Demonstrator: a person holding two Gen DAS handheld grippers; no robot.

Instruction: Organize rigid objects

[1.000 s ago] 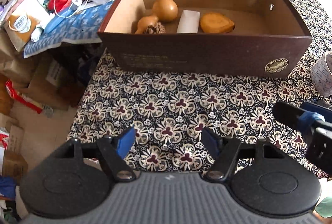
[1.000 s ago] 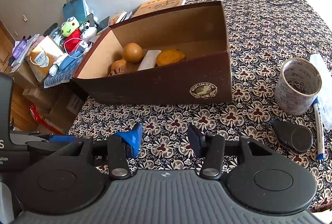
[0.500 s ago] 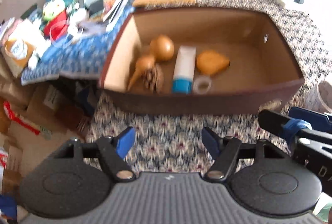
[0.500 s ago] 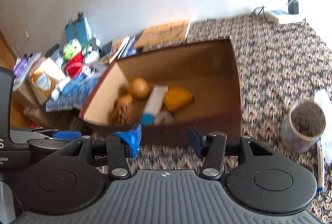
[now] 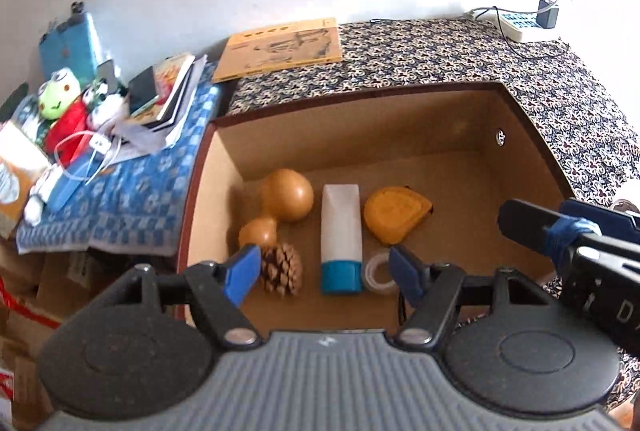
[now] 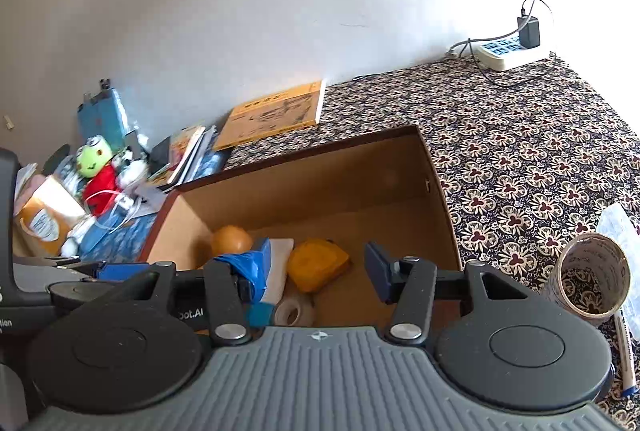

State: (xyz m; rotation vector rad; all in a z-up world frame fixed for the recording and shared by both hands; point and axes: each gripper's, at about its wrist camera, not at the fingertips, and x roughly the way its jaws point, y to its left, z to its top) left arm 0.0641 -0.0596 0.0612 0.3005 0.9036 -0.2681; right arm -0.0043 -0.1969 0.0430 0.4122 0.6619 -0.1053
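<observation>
A brown cardboard box (image 5: 532, 135) stands open on the patterned table. Inside lie a brown gourd (image 5: 286, 195), a pine cone (image 5: 282, 269), a white tube with a blue cap (image 5: 341, 237), an orange tape measure (image 5: 394, 211) and a small clear tape roll (image 5: 376, 271). My left gripper (image 5: 326, 271) is open and empty, held above the box's near side. My right gripper (image 6: 316, 269) is open and empty, also above the box (image 6: 440, 191), just right of the left one. The tape measure (image 6: 318, 263) and the tape roll (image 6: 294, 311) show between its fingers.
A wide tape roll (image 6: 592, 283) and a marker (image 6: 626, 355) lie right of the box. A yellow book (image 5: 280, 47) lies behind it, a power strip (image 6: 508, 49) at the far right. A blue cloth with toys and books (image 5: 100, 119) lies to the left.
Both grippers have risen and moved forward from low over the table in front of the box to above it, looking down into it. Both stay open.
</observation>
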